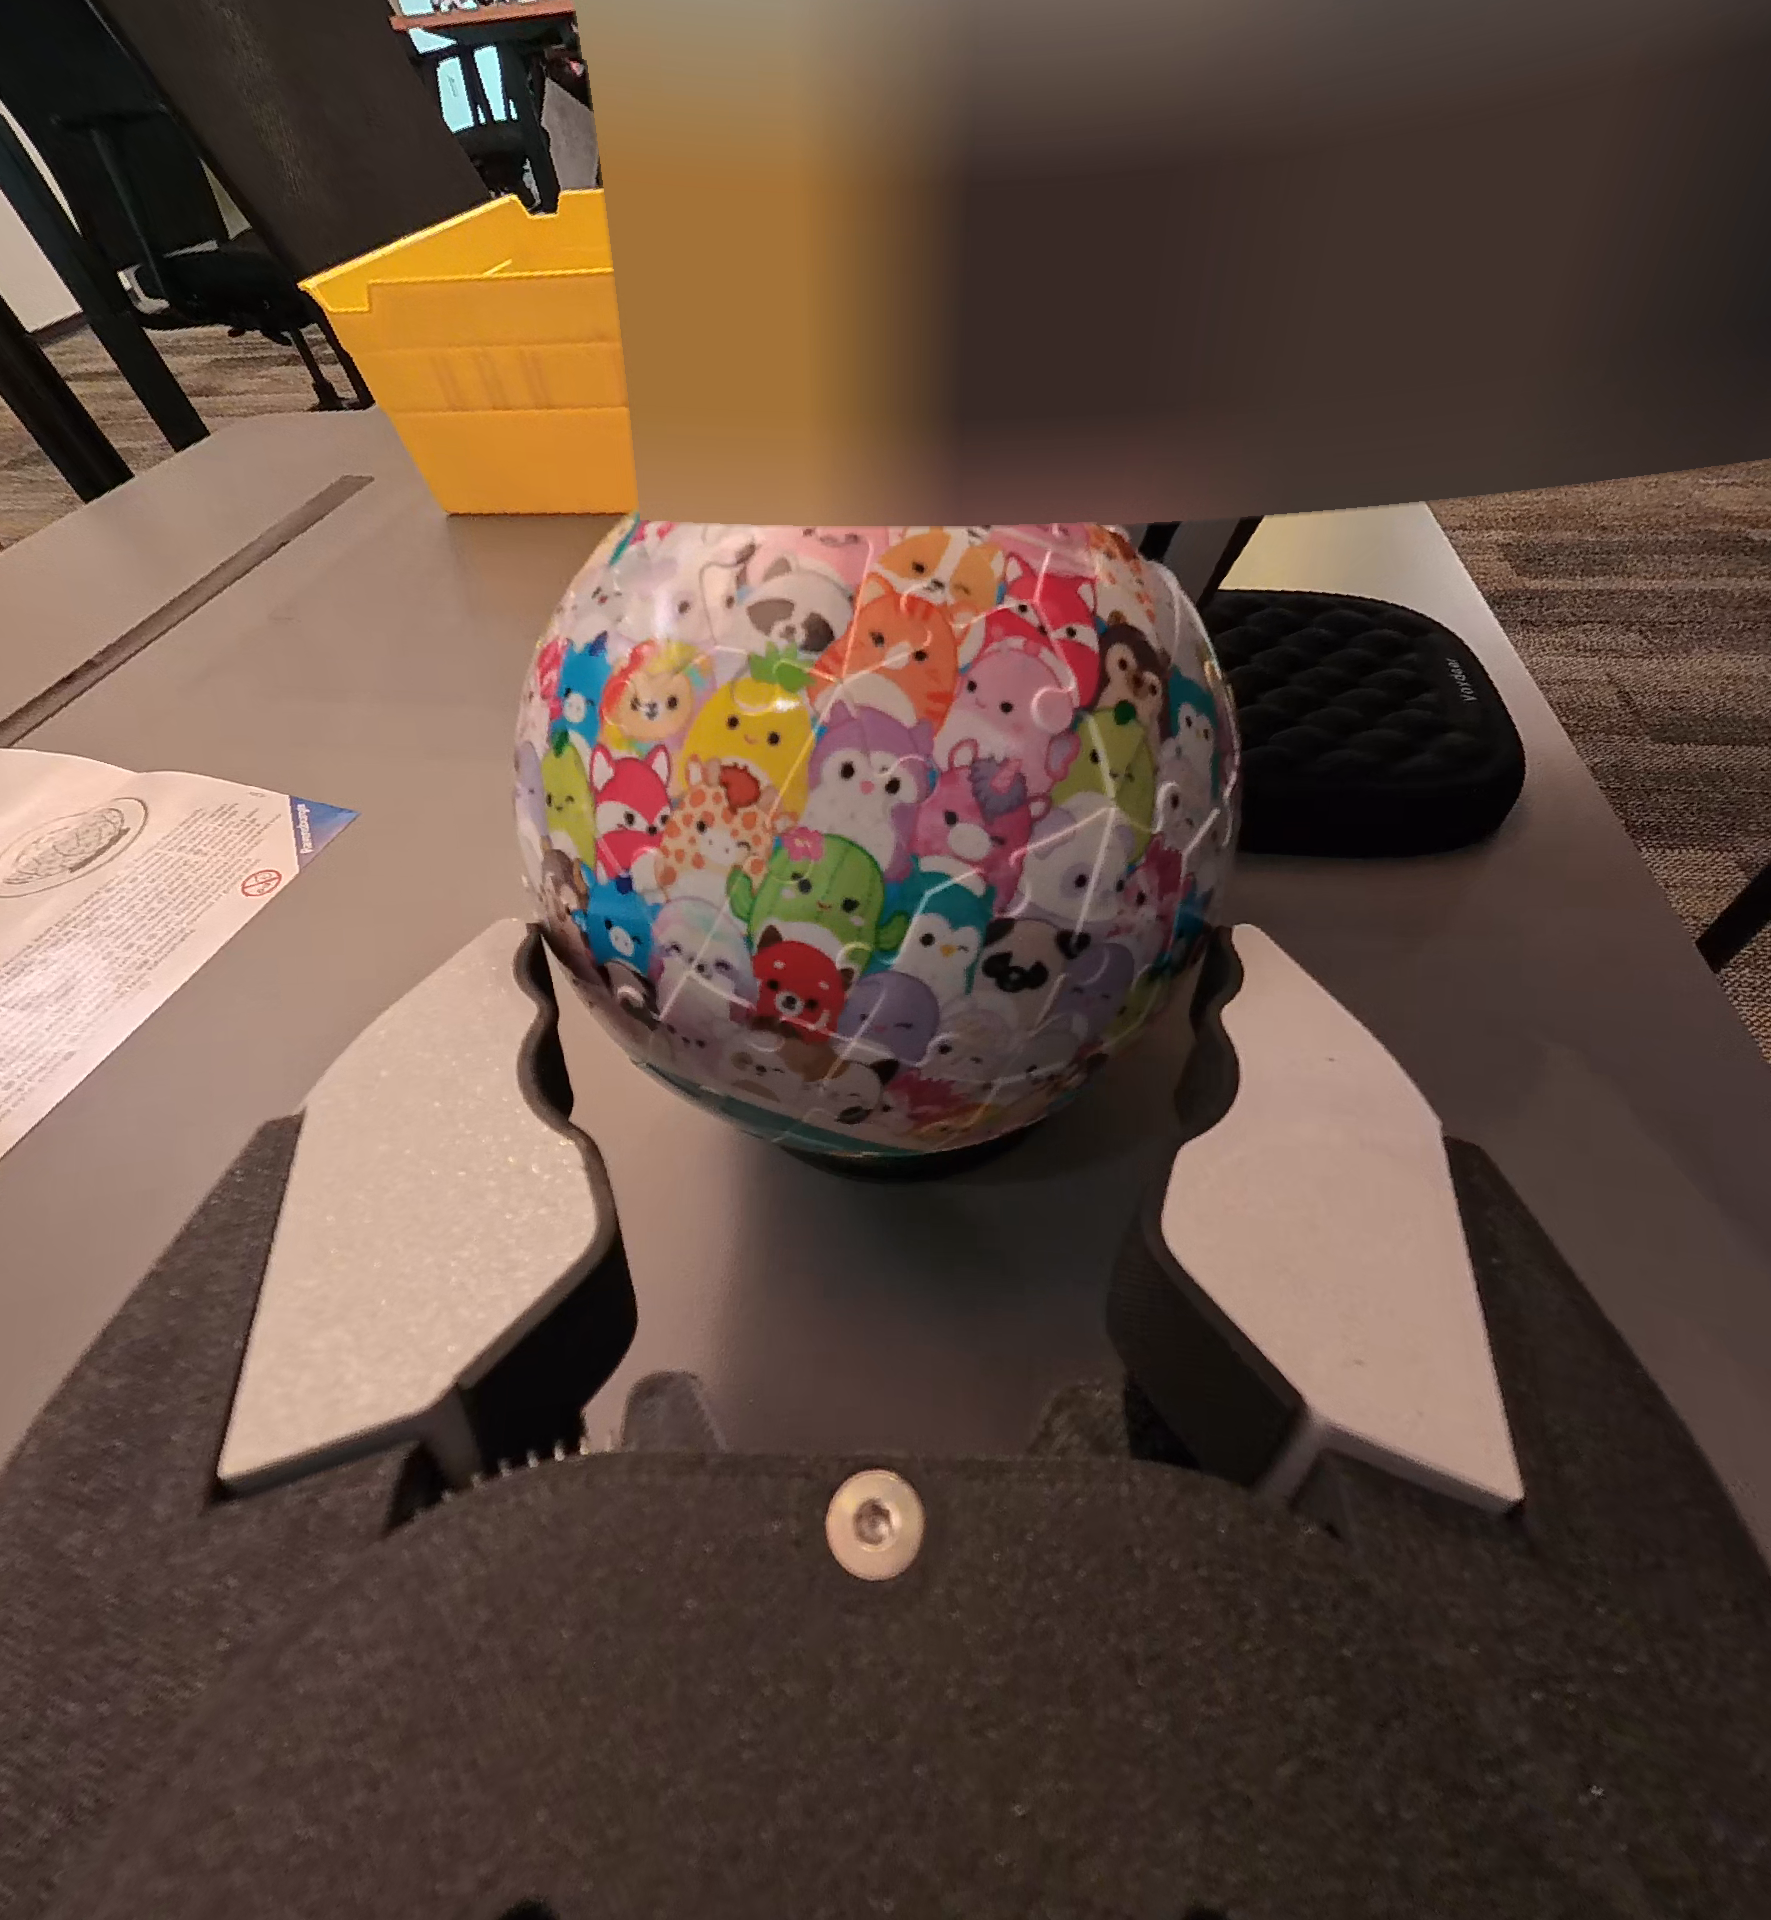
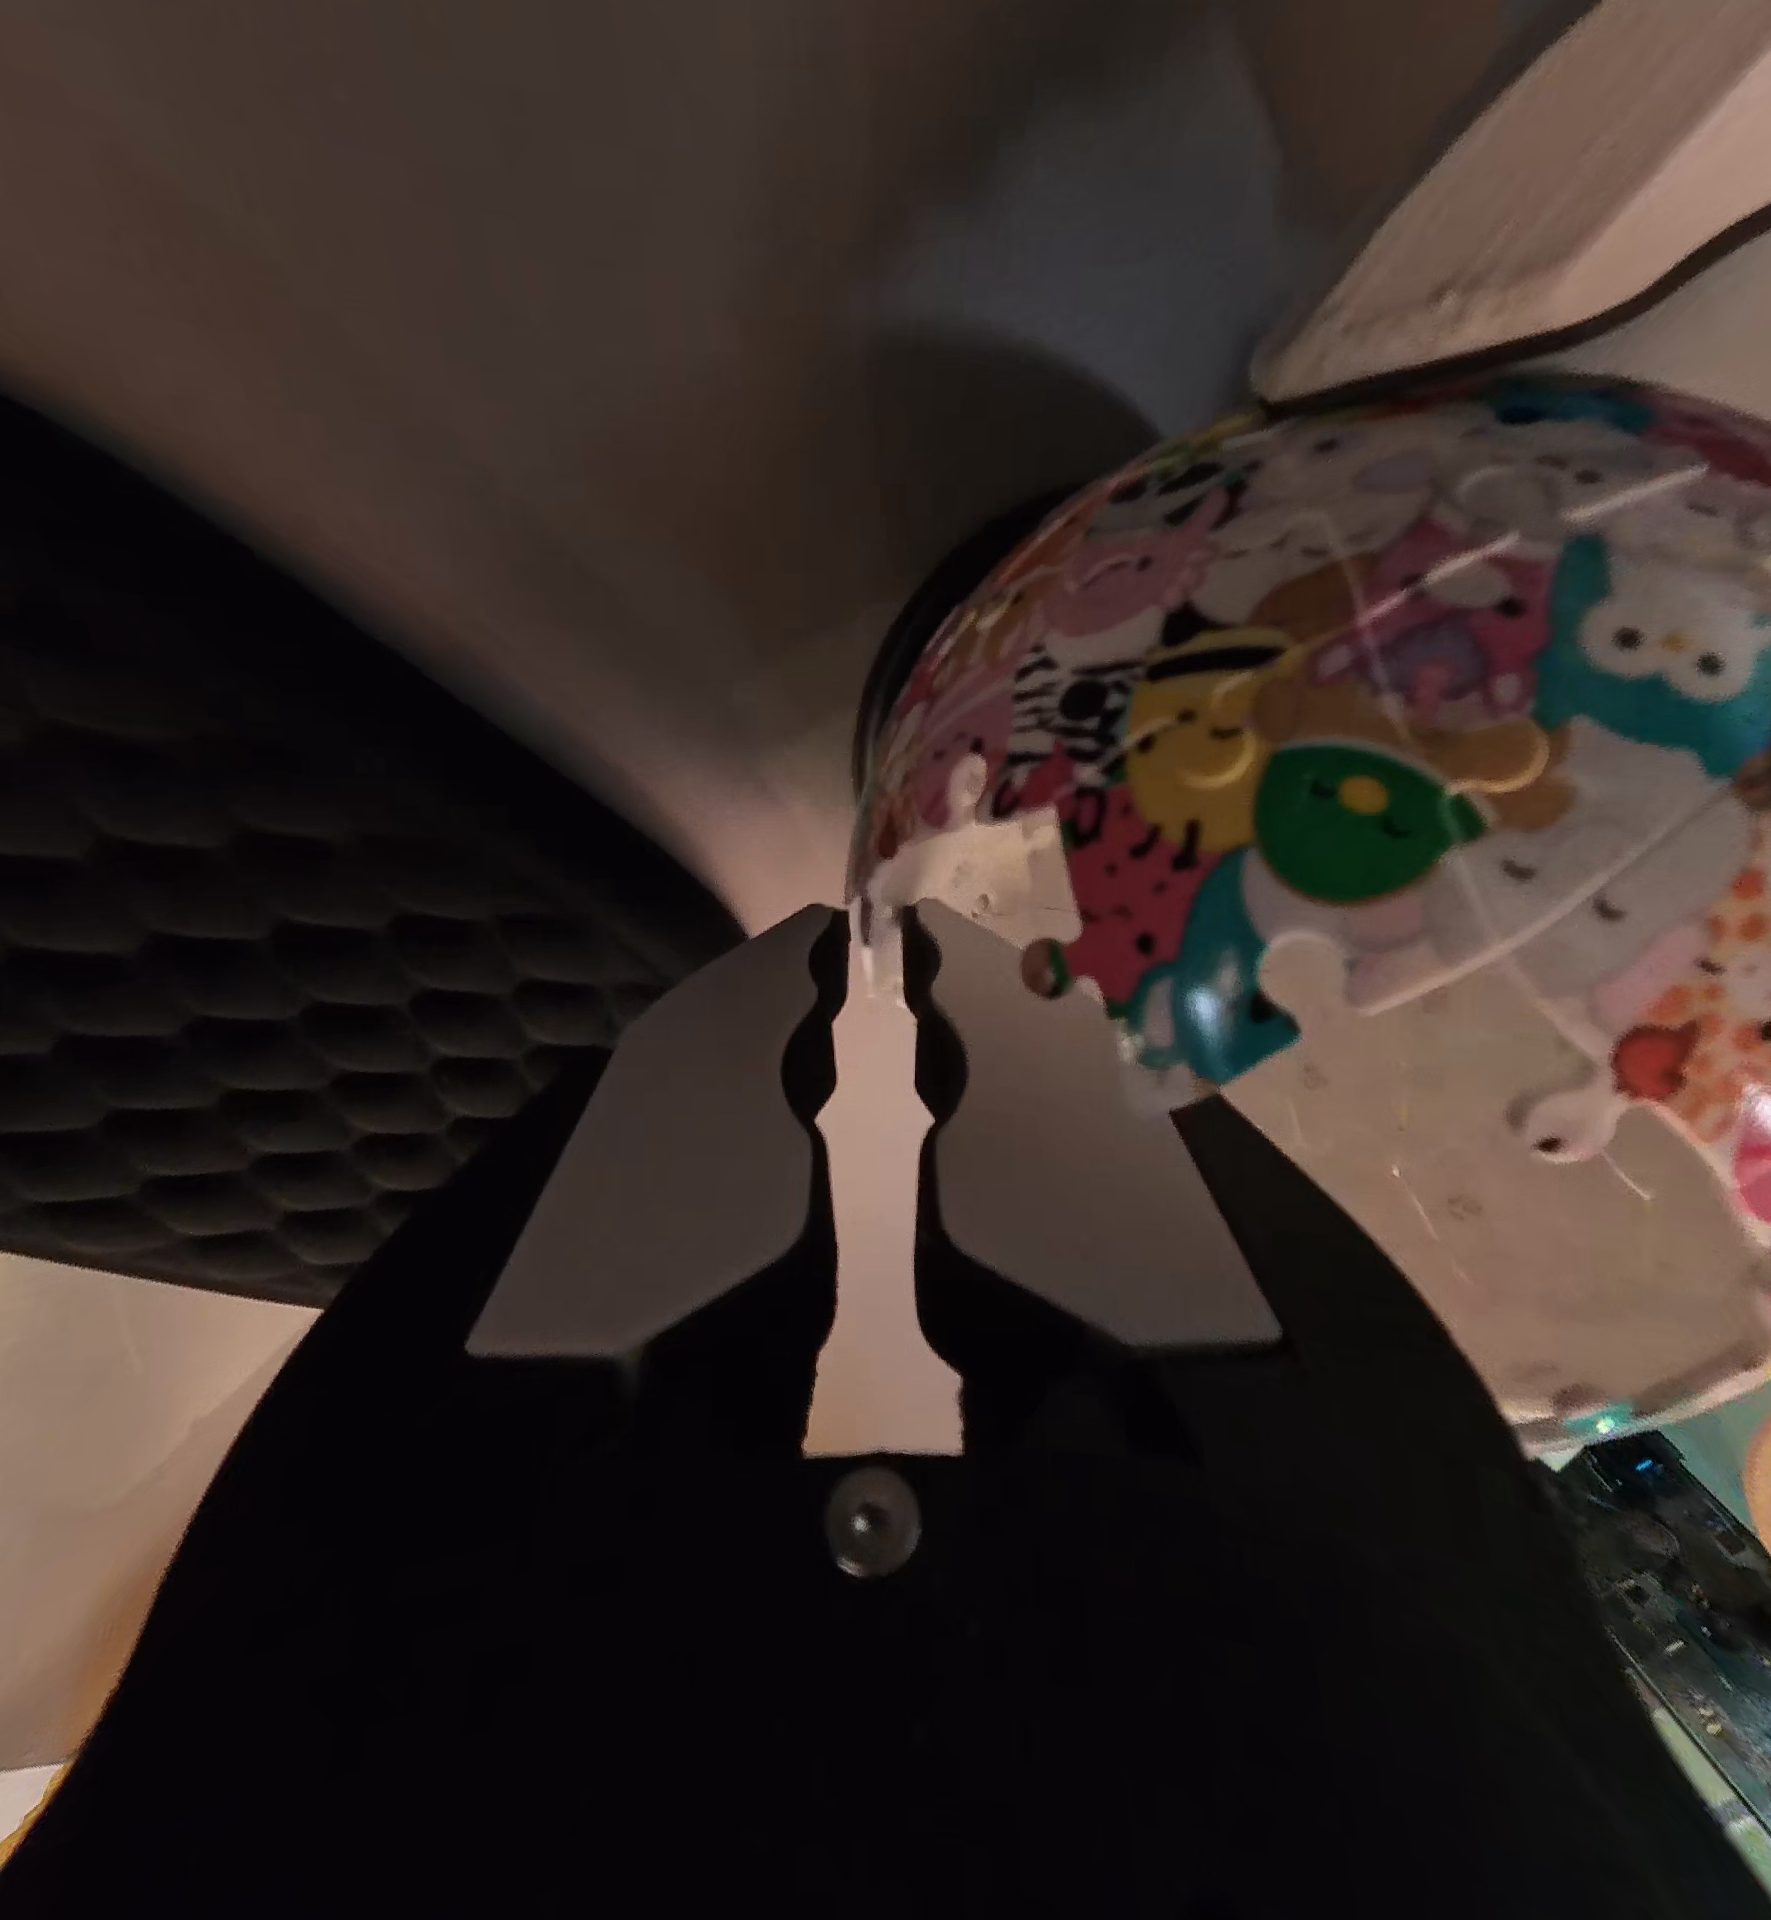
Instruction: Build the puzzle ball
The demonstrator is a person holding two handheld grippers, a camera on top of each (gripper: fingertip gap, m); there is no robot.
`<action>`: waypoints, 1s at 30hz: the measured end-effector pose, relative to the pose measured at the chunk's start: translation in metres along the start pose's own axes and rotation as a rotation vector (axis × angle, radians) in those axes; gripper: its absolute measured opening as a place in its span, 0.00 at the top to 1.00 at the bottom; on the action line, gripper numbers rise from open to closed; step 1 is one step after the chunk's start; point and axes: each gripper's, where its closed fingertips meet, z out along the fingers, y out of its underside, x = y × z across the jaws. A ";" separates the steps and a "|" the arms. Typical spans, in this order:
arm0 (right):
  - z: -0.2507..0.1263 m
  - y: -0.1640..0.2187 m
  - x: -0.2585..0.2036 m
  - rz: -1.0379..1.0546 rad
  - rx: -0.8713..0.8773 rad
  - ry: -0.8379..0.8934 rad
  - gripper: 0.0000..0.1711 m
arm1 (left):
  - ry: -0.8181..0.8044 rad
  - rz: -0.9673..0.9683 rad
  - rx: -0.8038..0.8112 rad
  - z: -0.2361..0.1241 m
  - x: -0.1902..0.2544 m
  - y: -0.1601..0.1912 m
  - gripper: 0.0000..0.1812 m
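The puzzle ball, covered in bright cartoon animals, stands on a dark ring base on the grey table. My left gripper is open wide and empty, with its fingertips just in front of the ball's lower sides. In the right wrist view the ball fills the right side, blurred and close. My right gripper is shut on a thin white puzzle piece, held at the ball's edge beside a white patch in the pattern.
A printed instruction sheet lies at the left of the table. A yellow bin stands behind the ball. A black quilted cushion lies at the right, also in the right wrist view. The table's right edge drops to carpet.
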 end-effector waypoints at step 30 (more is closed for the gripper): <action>-0.055 0.009 -0.007 0.224 -0.032 0.332 0.98 | -0.007 -0.010 0.033 -0.007 0.003 -0.009 0.35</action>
